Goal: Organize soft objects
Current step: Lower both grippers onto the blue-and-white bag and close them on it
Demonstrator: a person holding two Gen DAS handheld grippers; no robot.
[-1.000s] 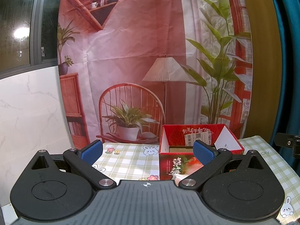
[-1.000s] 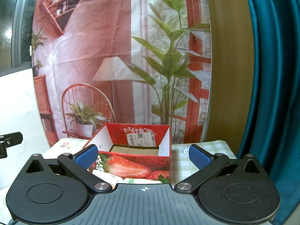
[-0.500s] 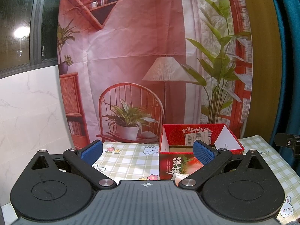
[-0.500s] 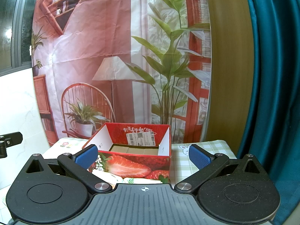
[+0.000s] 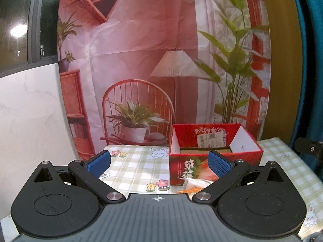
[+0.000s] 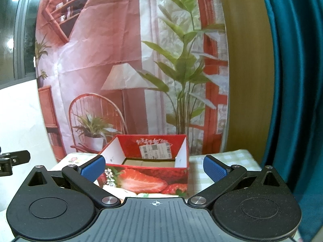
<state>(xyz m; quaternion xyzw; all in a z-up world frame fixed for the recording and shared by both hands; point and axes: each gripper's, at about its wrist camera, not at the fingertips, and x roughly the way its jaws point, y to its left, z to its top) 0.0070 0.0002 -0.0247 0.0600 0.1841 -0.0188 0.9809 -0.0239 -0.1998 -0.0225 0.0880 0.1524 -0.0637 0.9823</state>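
An open red strawberry-print box [image 5: 214, 151] stands on the checked tablecloth [image 5: 137, 165], ahead and right of my left gripper [image 5: 159, 162], which is open and empty. A white soft object [image 5: 194, 183] with an orange bit lies in front of the box, partly hidden by the gripper body. In the right wrist view the same box [image 6: 145, 165] sits straight ahead of my right gripper [image 6: 154, 166], also open and empty. The box inside looks bare cardboard.
A printed backdrop [image 5: 161, 60] hangs right behind the table. A white marble wall [image 5: 30, 111] is at the left, a teal curtain [image 6: 292, 80] at the right. The other gripper's edge [image 5: 308, 148] shows at the far right of the left view.
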